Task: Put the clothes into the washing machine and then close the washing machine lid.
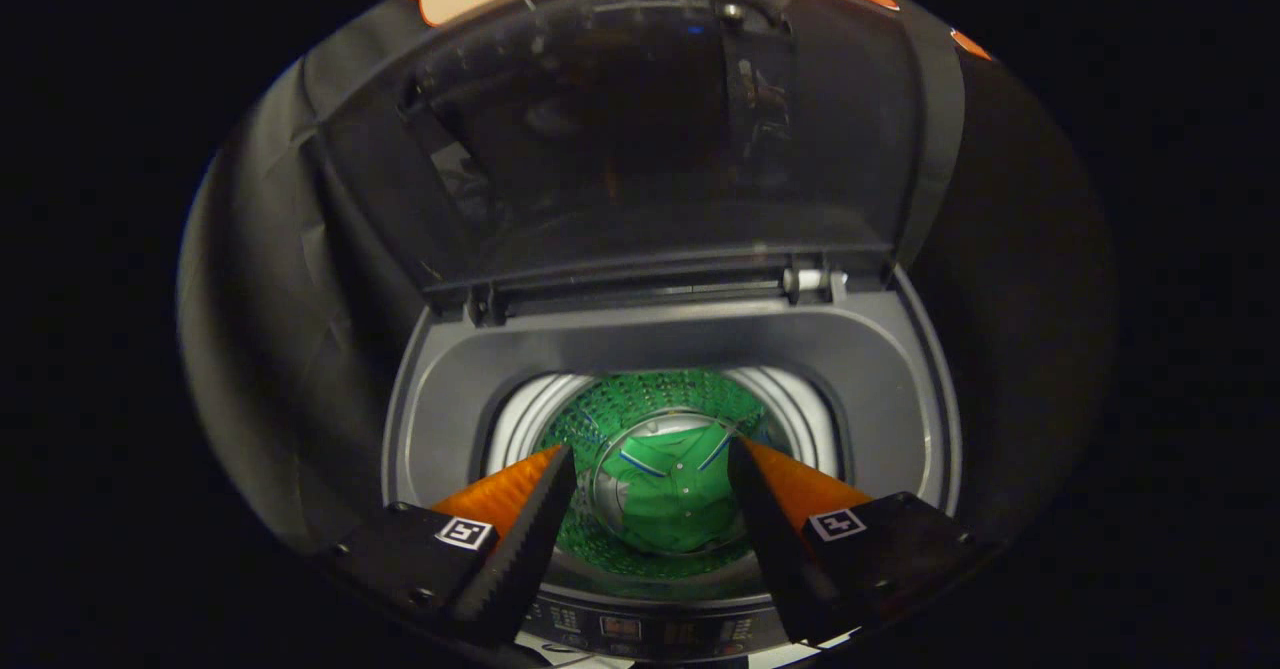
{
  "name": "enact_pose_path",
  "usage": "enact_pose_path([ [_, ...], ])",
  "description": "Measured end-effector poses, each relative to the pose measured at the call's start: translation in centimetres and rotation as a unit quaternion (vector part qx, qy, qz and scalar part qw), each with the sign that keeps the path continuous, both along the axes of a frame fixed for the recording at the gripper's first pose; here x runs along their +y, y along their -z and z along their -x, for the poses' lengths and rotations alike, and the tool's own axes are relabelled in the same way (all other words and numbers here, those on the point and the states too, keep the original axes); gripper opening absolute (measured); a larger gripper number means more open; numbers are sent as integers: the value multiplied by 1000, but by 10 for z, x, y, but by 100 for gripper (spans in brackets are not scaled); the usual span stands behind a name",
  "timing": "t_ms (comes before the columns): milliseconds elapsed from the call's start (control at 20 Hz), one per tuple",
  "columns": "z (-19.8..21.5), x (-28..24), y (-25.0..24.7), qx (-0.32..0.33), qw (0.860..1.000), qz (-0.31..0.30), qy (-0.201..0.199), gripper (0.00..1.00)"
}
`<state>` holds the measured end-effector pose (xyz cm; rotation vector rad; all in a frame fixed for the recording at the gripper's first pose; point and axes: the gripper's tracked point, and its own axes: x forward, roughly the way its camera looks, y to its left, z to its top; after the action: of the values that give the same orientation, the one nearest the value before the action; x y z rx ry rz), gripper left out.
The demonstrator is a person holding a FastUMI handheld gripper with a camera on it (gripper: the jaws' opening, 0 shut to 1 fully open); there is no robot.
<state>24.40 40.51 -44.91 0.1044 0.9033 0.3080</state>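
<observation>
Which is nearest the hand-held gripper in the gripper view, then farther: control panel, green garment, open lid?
Hand-held gripper, fingers apart, holding nothing:
1. Control panel, just below the fingers.
2. Green garment, down in the drum, between the fingertips.
3. Open lid, upright beyond the drum.

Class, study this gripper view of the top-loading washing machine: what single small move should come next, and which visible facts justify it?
Probably lift the gripper back out and reach toward the raised lid. The green garment already lies at the bottom of the drum, seen between the open, empty fingers, and the lid stands upright at its hinge, so closing it appears to be the step left.
</observation>
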Motion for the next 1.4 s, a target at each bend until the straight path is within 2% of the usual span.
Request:
enact_pose_path([
  [200, -22, -8, -66, -65, 998, 18, -7, 99],
  [400, -45, 3, -137, -114, 993, 3, -21, 99],
  [750, -104, 19, -262, -207, 978, -13, -15, 98],
  [850, -127, 22, -269, -212, 977, -11, -14, 98],
  [950, -155, 24, -259, -211, 977, -8, -2, 98],
  [1100, -176, 23, -234, -184, 983, -9, 14, 98],
  [1200, -187, 23, -226, -179, 984, -5, 21, 99],
  [1400, -178, 21, -223, -171, 985, 7, 23, 100],
])
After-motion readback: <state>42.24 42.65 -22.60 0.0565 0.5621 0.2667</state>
